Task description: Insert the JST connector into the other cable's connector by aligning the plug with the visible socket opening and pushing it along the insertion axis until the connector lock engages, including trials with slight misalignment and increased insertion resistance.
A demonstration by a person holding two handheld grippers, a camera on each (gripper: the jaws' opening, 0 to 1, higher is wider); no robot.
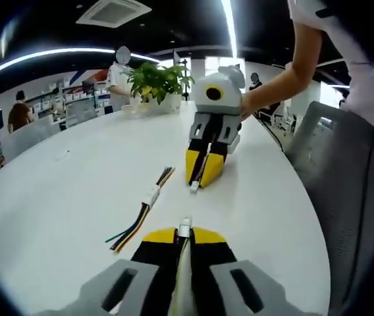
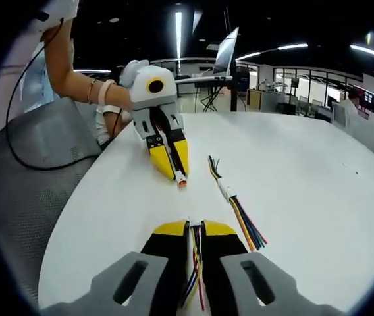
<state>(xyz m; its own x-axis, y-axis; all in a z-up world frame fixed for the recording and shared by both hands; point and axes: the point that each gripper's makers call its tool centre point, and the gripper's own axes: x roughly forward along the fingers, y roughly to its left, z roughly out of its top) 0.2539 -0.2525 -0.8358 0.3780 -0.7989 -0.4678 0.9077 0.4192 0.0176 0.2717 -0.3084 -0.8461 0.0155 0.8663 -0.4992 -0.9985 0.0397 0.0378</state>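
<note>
the left claw (image 1: 184,232) is clamped on a small white jst connector (image 1: 184,228), which pokes out just past its yellow tips; its cable runs back between the closed jaws. in the right gripper view the same claw (image 2: 180,178) comes in from the left, angled down toward the bench (image 2: 305,171), with the connector's tip (image 2: 182,182) looking pale with a reddish cast at its very end, close over the surface.

the right claw (image 2: 195,227) is clamped on the other cable (image 2: 195,263), a bundle of thin coloured wires, yellow, red and dark among them, running back between the jaws. in the left gripper view this claw (image 1: 199,181) faces the camera from across the white bench, tips down, with a small white connector (image 1: 194,187) at its end. the two connectors face each other, apart, with bare bench between them.

a spare cable (image 1: 142,212) lies flat on the bench beside the line between the claws: multicoloured wires fanned at both ends and a white wrap or connector near the middle. it touches neither claw.

a hand (image 1: 253,102) grips the right tool from behind, forearm stretched over the bench edge. in the right gripper view a gloved hand (image 2: 129,72) holds the left tool, a band at the wrist.

a potted plant (image 1: 157,82) stands at the far end of the bench.
</note>
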